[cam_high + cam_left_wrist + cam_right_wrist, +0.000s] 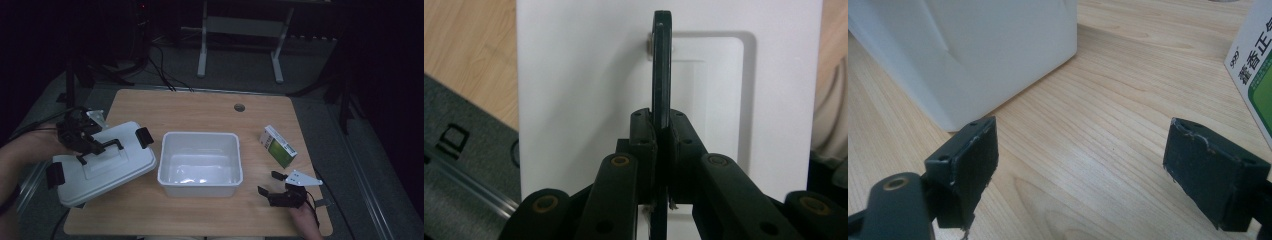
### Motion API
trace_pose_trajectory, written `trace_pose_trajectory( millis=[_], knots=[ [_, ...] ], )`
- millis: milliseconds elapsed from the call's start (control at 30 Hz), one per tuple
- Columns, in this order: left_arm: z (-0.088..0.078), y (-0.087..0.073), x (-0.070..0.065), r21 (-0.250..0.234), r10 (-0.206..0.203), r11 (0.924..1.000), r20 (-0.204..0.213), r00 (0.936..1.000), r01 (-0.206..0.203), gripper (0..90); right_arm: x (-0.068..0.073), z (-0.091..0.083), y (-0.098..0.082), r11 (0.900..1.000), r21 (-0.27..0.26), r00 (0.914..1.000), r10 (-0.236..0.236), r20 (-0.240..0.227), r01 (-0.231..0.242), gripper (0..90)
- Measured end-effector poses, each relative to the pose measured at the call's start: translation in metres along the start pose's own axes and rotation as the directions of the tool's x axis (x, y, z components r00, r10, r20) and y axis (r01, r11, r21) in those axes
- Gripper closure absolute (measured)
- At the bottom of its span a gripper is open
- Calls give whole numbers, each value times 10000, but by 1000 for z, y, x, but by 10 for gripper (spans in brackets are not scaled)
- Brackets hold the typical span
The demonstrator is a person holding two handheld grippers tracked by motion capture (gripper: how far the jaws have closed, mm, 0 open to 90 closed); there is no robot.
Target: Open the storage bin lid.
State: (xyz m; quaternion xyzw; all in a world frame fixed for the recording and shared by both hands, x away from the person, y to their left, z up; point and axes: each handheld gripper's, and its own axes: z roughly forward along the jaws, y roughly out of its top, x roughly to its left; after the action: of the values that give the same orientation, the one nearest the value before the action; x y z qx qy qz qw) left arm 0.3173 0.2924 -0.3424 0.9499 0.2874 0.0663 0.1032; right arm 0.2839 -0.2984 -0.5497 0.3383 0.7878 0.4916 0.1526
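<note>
A white lid with black side clips lies tilted over the table's left edge. My left gripper is shut on the lid's black handle, which runs upright between the closed jaws over the white lid. An open white bin stands mid-table. My right gripper rests open near the front right, jaws wide with bare wood between them. In the right gripper view my own gripper faces the bin's corner at upper left and a green-and-white box at right.
The green-and-white box lies right of the bin. A round cable hole sits near the table's far edge. Beyond the table are a dark floor, cables and a white frame. A rail runs along the table's left side.
</note>
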Motion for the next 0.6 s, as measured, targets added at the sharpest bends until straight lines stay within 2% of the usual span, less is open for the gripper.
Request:
trace_pose_trajectory(
  millis=[133, 300, 333, 567, 600],
  knots=[
    [5, -7, 4, 47, -214, 9998, -38, 9998, 214, 835, 0, 0, 0, 10000, 5, 10000, -1, 10, 1, 141],
    [24, -17, 10, -201, -436, 9989, -61, 9990, 435, 834, 0, 0, 0, 10000, 18, 10000, 13, 13, -13, 141],
    [24, -17, 10, -201, -436, 9989, -61, 9990, 435, 835, 0, 0, 0, 10000, 18, 10000, 13, 13, -13, 141],
    [58, -19, 15, -287, -537, 9982, -33, 9986, 535, 834, 1, 0, 0, 10000, 38, 10000, 2, 11, -2, 141],
    [58, -19, 15, -287, -537, 9982, -33, 9986, 535, 834, 1, 0, 0, 10000, 38, 10000, 2, 11, -2, 141]
  ],
)
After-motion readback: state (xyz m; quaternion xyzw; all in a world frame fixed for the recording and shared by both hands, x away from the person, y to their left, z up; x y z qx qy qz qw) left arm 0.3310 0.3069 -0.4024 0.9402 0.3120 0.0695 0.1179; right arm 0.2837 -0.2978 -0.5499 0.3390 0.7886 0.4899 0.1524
